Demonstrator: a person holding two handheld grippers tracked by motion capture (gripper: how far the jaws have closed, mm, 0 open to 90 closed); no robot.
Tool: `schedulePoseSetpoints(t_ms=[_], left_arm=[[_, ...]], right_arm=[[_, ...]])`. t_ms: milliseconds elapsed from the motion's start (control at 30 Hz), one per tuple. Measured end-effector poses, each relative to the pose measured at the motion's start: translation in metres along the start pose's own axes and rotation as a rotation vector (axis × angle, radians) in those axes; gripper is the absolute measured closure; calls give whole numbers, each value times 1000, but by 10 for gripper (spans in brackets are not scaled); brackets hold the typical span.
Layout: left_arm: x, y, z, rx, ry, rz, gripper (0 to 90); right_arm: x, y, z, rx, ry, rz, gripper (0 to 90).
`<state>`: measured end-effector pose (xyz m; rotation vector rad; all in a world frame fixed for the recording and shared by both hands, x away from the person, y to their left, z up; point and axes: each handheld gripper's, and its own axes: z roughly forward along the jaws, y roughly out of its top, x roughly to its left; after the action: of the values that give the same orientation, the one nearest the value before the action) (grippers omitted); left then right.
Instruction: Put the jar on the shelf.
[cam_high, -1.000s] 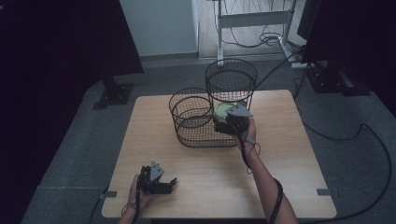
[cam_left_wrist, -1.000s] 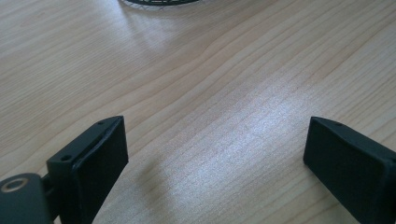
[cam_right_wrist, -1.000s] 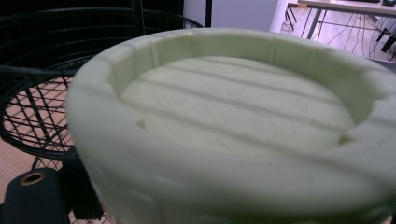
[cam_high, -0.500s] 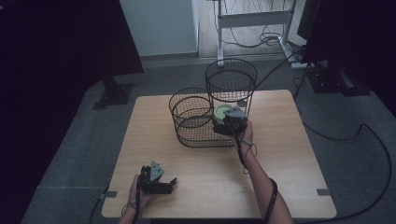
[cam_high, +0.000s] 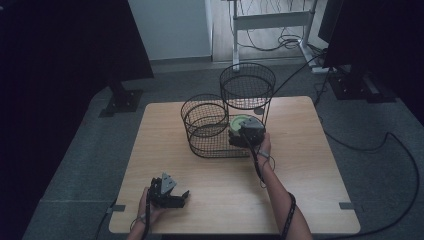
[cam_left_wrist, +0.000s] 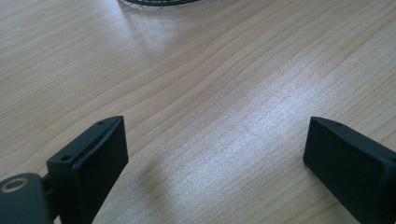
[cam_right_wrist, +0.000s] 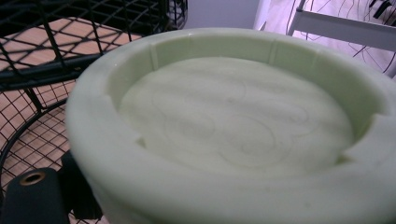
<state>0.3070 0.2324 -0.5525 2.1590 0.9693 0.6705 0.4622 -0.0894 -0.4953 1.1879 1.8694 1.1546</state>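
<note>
Two baskets (cam_high: 209, 125): on tabletop (cam_high: 300, 170), side by side.
Right gripper (cam_high: 245, 131): jaws clamp green dish (cam_right_wrist: 233, 126) beside baskets.
Left gripper (cam_high: 167, 192): jaws wide apart, empty, low over tabletop.

Two wire baskets stand mid-table (cam_high: 310, 165): the low basket (cam_high: 210, 127) left of and before the tall basket (cam_high: 247, 87).

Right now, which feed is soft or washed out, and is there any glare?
Right gripper view: the pale green dish sits too close, blurred, background overexposed. Left gripper view: sharp, with a bright sheen on the table between the open jaws. High view: dim, dark edges.
</note>
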Motion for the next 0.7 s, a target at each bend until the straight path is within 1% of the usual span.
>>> schedulePoseSetpoints(t_ms=[133,167,333,400,500,600,700], left_arm=[[0,0,0,1,0,2,62],[0,0,0,1,0,2,62],[0,0,0,1,1,1,62],[0,0,0,1,1,2,62],[0,0,0,1,3,3,62],[0,0,0,1,3,3,61],[0,0,0,1,3,3,61]], right_arm=[[0,-3,2,10,2,1,113],[0,-4,2,5,1,7,114],[-1,-4,2,10,8,17,113],[-1,-4,2,9,8,10,112],[0,-3,1,12,-12,-2,106],[1,-3,0,15,-27,-29,99],[2,-2,-1,18,-33,-33,96]])
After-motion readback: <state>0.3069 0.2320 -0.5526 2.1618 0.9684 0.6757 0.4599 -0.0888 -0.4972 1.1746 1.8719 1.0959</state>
